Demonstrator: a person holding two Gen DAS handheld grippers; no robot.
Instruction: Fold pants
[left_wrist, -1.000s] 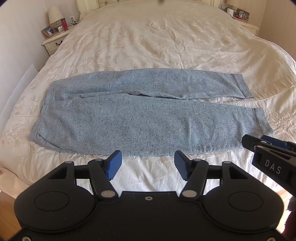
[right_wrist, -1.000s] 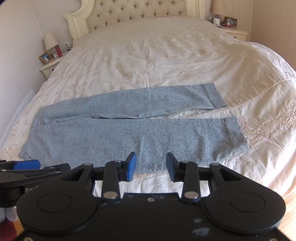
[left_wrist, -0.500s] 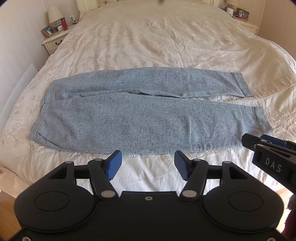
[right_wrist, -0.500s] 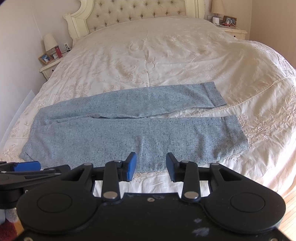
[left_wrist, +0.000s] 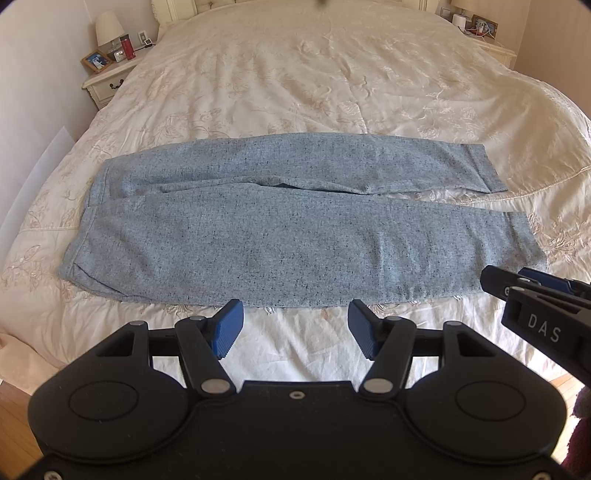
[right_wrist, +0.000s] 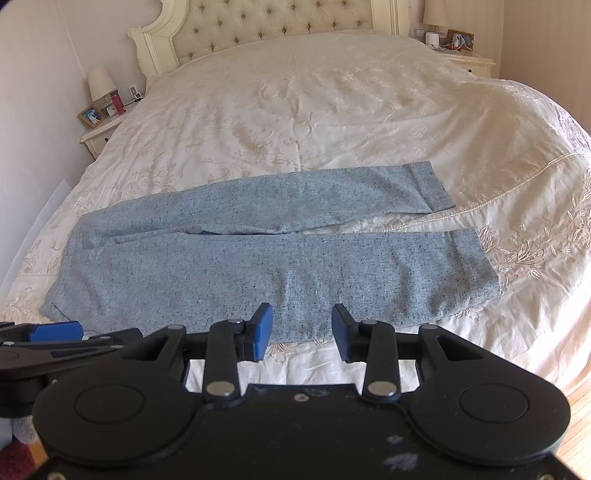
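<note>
Light blue speckled pants lie flat across the cream bedspread, waistband at the left, both legs running right and split apart toward the cuffs. They also show in the right wrist view. My left gripper is open and empty, just short of the pants' near edge. My right gripper is open and empty, at the near edge of the front leg. The right gripper's side shows in the left wrist view, near the front cuff.
The bed has a tufted headboard. A nightstand with a lamp and photo frame stands at the left, another nightstand at the right. Wooden floor shows at the bed's foot.
Both grippers have drifted slightly backward and upward, so the pants sit a little higher in each view. Neither gripper has opened or shut.
</note>
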